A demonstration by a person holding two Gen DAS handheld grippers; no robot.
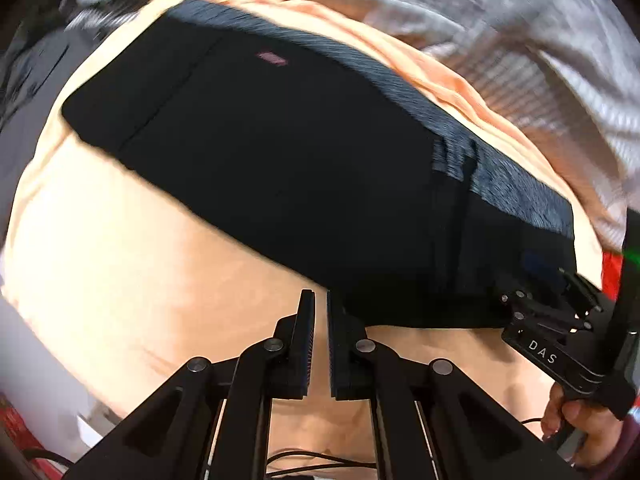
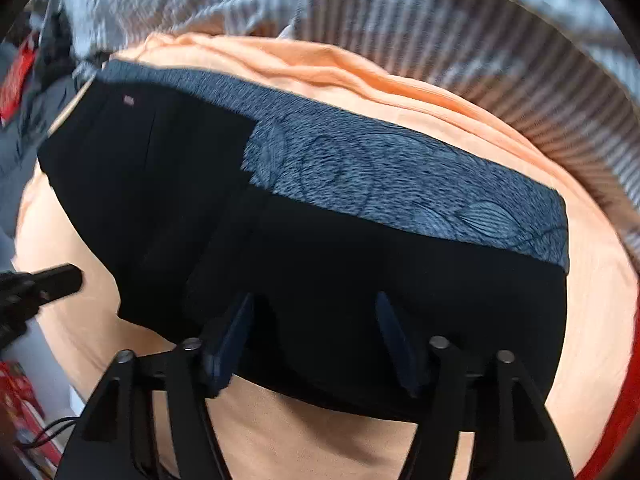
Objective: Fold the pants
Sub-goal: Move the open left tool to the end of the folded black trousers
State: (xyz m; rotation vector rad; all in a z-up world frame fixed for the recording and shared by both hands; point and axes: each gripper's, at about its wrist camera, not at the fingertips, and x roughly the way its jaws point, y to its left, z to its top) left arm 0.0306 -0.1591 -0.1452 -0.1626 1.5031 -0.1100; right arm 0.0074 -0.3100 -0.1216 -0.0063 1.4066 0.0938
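Black pants (image 1: 280,152) with a grey patterned band lie folded flat on an orange cloth (image 1: 120,260); they also show in the right wrist view (image 2: 340,272). My left gripper (image 1: 321,300) is nearly shut and empty, its tips just at the pants' near edge. My right gripper (image 2: 316,312) is open over the pants' near edge, fingers apart above the black fabric. The right gripper also shows in the left wrist view (image 1: 560,304) at the pants' right end.
The orange cloth (image 2: 440,80) covers a surface with grey striped bedding (image 2: 480,40) behind it. Red items (image 2: 16,396) sit at the left; a black cable (image 1: 320,460) lies near the front edge.
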